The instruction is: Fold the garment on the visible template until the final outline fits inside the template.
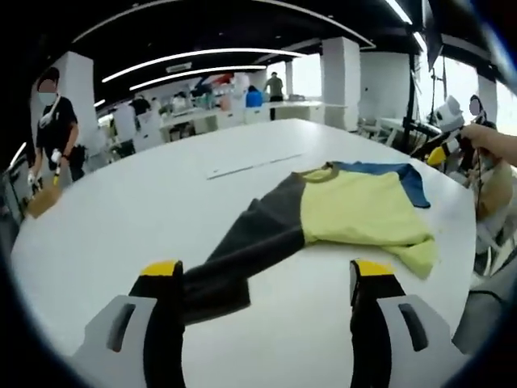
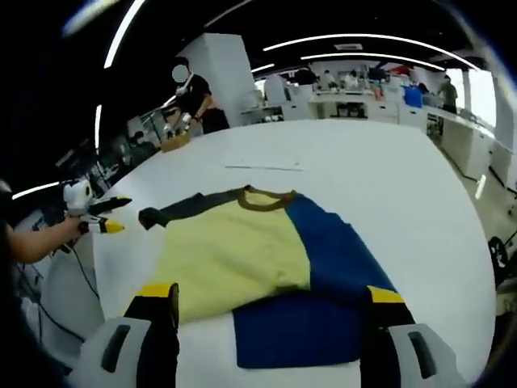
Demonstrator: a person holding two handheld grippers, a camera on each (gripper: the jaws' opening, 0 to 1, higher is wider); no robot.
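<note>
One garment (image 2: 250,259) lies before right gripper (image 2: 271,303).

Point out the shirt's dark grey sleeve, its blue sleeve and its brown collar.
dark grey sleeve (image 1: 242,242), left gripper view, middle of the sleeve.
blue sleeve (image 2: 303,327), right gripper view, lower part.
brown collar (image 2: 262,202), right gripper view, front edge.

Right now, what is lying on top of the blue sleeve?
In the right gripper view, the shirt's yellow body is folded over the inner part of the blue sleeve. How far the sleeve runs beneath is covered.
</note>
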